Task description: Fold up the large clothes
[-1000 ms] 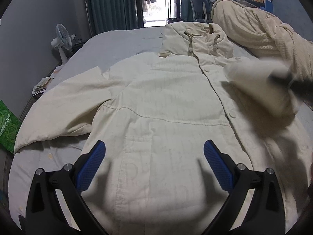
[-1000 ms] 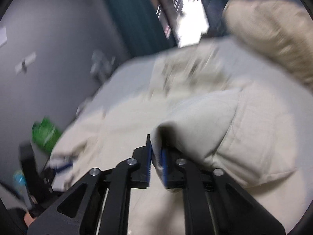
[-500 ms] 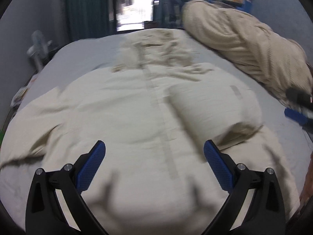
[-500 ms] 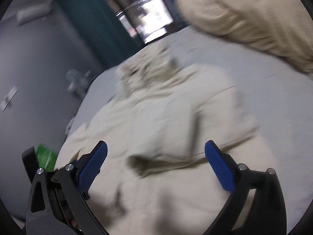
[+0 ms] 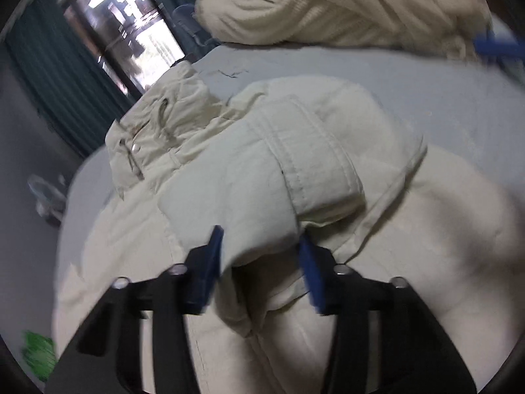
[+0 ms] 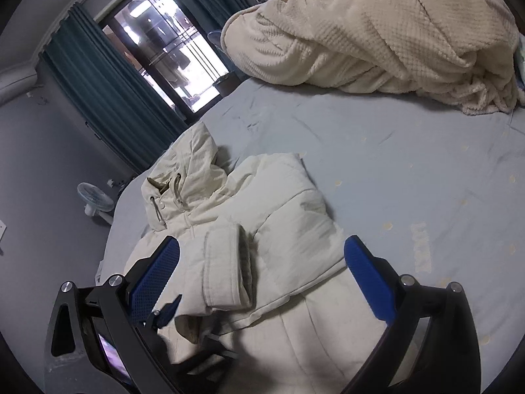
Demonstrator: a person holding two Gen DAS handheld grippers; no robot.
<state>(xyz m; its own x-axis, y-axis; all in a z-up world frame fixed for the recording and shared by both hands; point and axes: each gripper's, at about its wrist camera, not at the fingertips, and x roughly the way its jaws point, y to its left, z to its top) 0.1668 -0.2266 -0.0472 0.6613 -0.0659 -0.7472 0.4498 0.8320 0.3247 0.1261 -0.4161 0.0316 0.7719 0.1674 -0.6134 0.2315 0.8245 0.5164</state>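
Cream jacket (image 6: 262, 229), frame centre on bed (image 6: 393, 151): left gripper (image 5: 259, 259) half-closed around folded sleeve (image 5: 262, 197), right gripper (image 6: 262, 275) spread, empty; puffy sleeve may slip, unfolding.

Bed with jacket and blanket

I see a bed (image 6: 377, 151) with a pale blue sheet; a cream hooded jacket (image 6: 272, 229) lies flat on its near left part, and a bunched cream blanket (image 6: 377, 29) sits at the far right.

blanket (image 6: 377, 26) heaped on bed (image 6: 410, 151) | fan (image 6: 93, 202) | teal curtains (image 6: 108, 98) | window (image 6: 170, 52)
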